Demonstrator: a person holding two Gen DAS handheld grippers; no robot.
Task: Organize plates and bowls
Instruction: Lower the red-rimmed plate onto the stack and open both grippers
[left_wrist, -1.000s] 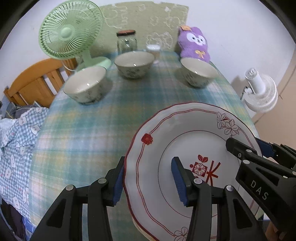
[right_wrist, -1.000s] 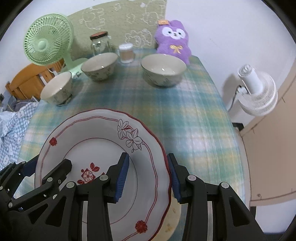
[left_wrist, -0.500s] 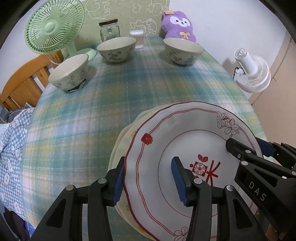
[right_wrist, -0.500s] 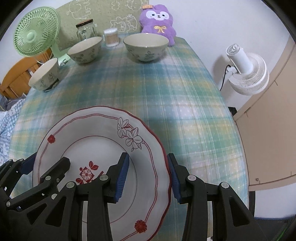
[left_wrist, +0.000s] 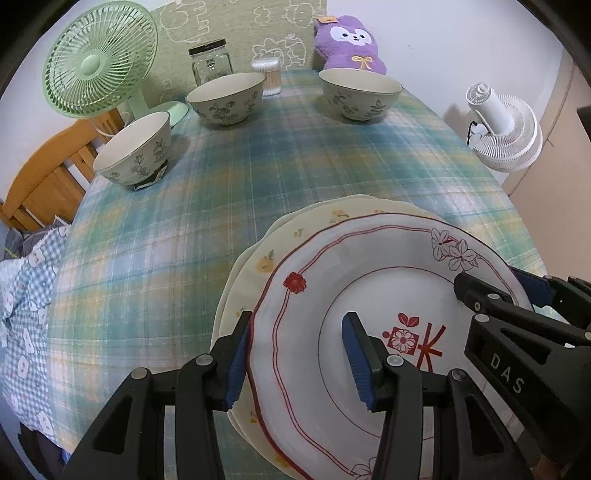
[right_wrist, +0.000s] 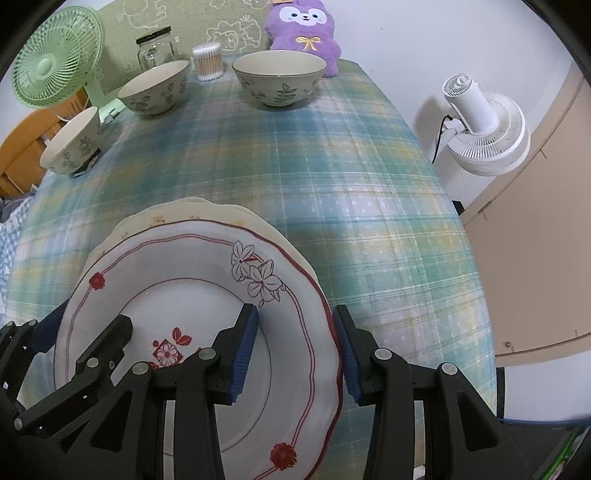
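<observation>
Plaid tablecloth (left_wrist: 177, 236): red-rimmed plate (left_wrist: 332, 295) over cream plates (left_wrist: 273, 247), rim clamped between left hand-held gripper (left_wrist: 295, 354) and right hand-held gripper (right_wrist: 295, 347) fingers.

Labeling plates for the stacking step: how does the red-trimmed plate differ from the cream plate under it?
The red-trimmed plate is white with red rim lines and a red centre motif; the cream plate is pale yellow with small yellow flowers. The red-trimmed plate is held at opposite rims by the left gripper and right gripper; the cream plate lies ungripped on the plaid tablecloth. The red-trimmed plate is on top, covering most of the cream plate. Both have wavy rims.
</observation>
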